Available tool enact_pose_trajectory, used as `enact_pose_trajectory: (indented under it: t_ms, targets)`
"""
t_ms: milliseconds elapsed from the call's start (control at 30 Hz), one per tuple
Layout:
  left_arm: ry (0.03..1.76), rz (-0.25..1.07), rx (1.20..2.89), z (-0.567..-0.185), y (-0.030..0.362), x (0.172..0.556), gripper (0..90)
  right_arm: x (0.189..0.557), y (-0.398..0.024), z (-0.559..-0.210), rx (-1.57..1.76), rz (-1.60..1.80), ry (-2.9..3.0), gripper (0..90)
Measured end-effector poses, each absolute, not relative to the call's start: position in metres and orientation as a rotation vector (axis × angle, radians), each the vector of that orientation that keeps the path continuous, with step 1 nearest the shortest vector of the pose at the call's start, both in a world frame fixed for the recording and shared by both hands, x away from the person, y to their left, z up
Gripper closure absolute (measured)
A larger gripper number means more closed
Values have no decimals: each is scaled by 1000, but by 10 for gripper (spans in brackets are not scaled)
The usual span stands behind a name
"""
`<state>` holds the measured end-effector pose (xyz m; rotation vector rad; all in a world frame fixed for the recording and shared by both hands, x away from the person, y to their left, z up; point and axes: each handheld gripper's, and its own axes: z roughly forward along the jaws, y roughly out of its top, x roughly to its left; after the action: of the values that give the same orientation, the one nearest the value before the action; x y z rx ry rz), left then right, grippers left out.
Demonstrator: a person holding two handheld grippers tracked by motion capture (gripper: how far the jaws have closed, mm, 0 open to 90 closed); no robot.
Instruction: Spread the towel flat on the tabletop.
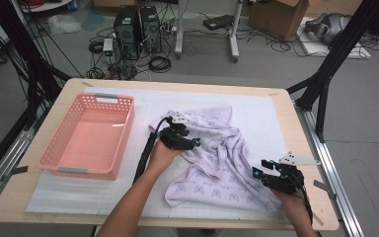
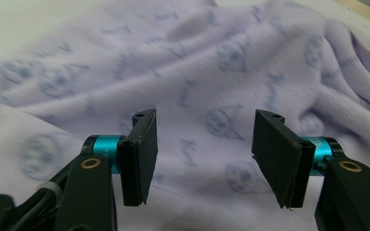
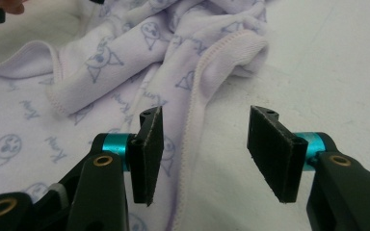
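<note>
So I'm looking down at the light wooden bench (image 1: 303, 148), which has a big white mat (image 1: 256, 106) covering most of its top. Next biggest thing is the pale lilac knit cloth with little blue cat-face prints (image 1: 224, 163). It's lying crumpled on the mat, spread from about the middle of the bench down toward the near right corner, with folds bunched along its far side and a stitched hem curling over itself at the right.

Over by the left edge sits a salmon-pink plastic basket with a perforated wall (image 1: 59, 148), well apart from the cloth.

My left gripper (image 1: 193, 143) is sitting over the cloth's left part, near the middle of the bench. In the left gripper view its jaws stand wide apart, and the fabric (image 2: 207, 62) lies below and beyond them with nothing pinched between the pads, so it isn't holding anything.

My right gripper (image 1: 257, 172) is down by the near right corner, at the cloth's right edge. In the right gripper view the jaws are spread too, with the rolled hem (image 3: 197, 96) running just past the left pad and bare mat (image 3: 327, 72) under the right one. Not clamped on anything either.
</note>
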<state>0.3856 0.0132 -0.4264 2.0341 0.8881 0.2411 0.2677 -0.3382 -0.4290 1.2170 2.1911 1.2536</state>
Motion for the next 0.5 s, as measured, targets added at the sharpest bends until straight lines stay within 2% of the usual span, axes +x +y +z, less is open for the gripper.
enact_pose_trajectory:
  t_ms: [200,333,400,467,500]
  targets:
    - [819,167,2123,-441,-14,363,371,266,-338,-429,1216,1239,2191,467]
    - [751,225,2167,-445,-32,354,320,265,-341,-428,1220,1238,2184,468]
    - [729,270,2177,-446,-37,350,321,265,-342,-428,1220,1242,2178,468]
    - [704,277,2174,-446,-36,348,412,266,-343,-428,1225,1245,2178,468]
    - [693,279,2180,-444,-35,346,514,267,-343,-429,1224,1243,2178,468]
